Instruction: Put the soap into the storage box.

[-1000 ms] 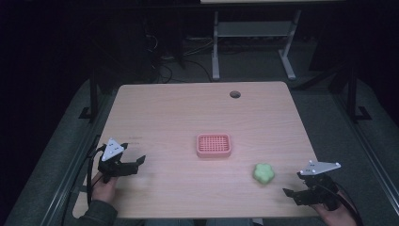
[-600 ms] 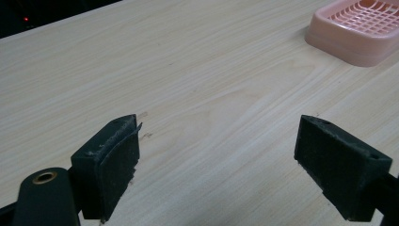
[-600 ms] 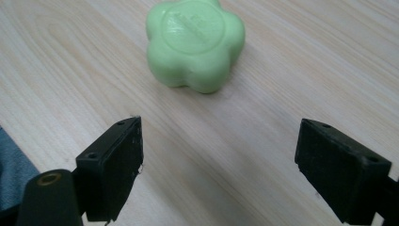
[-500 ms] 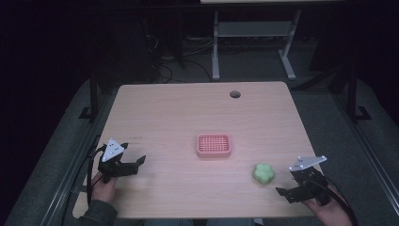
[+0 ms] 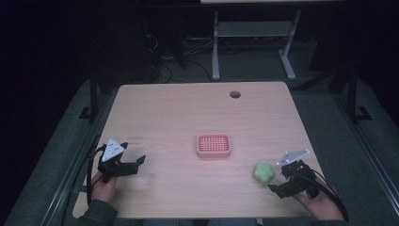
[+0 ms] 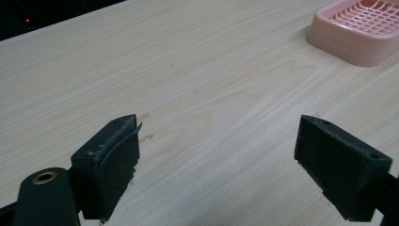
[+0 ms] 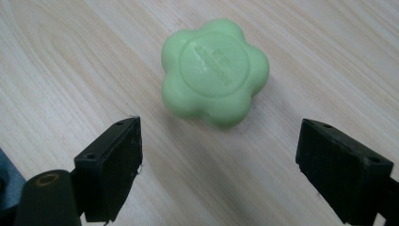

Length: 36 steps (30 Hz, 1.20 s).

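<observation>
While both grippers sit low at the near edge of the table, the scene reads as follows.

Table: a light wood-grain table [image 5: 188, 113] with a small round hole [image 5: 235, 94] near its far edge; dark floor, cables and a pale metal frame [image 5: 254, 33] lie beyond it.

Pink dish: a pink soap dish [image 5: 213, 145] with a gridded top rests flat near the middle of the table; in the left gripper view it shows at the upper right corner [image 6: 362, 30].

Green soap: a green flower-shaped soap [image 5: 264, 173] lies flat on the wood, to the right of the dish and nearer the person, apart from it. In the right gripper view it lies [image 7: 215, 71] just ahead of the jaws, with raised lettering too blurred to read.

Left gripper: the left gripper [image 5: 136, 162] is held by a hand [image 5: 104, 186] at the near left, well apart from the dish. Its jaws stand wide apart over bare wood [image 6: 219, 165], holding nothing.

Right gripper: the right gripper [image 5: 277, 181] is held by a hand [image 5: 313, 202] at the near right, just beside the soap. Its jaws are spread wide [image 7: 219, 165], the soap lying just beyond their tips, untouched.
</observation>
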Each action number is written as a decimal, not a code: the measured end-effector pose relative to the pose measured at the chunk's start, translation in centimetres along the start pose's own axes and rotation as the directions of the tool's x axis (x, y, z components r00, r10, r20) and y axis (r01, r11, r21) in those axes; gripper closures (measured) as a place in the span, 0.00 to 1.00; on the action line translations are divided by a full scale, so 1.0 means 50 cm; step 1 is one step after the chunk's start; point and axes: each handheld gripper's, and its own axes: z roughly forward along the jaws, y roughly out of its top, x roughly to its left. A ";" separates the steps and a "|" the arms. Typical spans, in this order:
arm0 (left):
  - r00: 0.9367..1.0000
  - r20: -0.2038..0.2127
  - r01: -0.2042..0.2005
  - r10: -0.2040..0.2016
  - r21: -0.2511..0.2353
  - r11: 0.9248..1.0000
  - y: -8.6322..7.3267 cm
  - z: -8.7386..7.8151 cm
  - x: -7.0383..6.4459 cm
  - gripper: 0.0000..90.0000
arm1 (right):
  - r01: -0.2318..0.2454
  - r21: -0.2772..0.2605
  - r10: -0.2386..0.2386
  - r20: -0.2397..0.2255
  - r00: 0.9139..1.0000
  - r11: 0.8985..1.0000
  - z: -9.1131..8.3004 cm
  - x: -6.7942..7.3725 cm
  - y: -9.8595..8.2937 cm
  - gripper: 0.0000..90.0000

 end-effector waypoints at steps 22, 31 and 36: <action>1.000 0.001 0.003 -0.003 -0.010 1.000 0.002 -0.003 0.000 0.16 | 0.066 0.055 -0.065 -0.023 0.998 0.996 0.027 0.006 0.067 0.16; 1.000 0.001 0.002 -0.002 -0.013 1.000 0.002 -0.003 0.001 0.16 | 0.065 0.078 -0.062 -0.041 0.997 0.995 0.046 0.004 0.080 0.16; 1.000 0.001 0.004 -0.004 -0.013 1.000 0.002 -0.002 0.001 0.16 | 0.072 0.106 -0.068 -0.038 0.997 0.992 0.059 0.004 0.087 0.16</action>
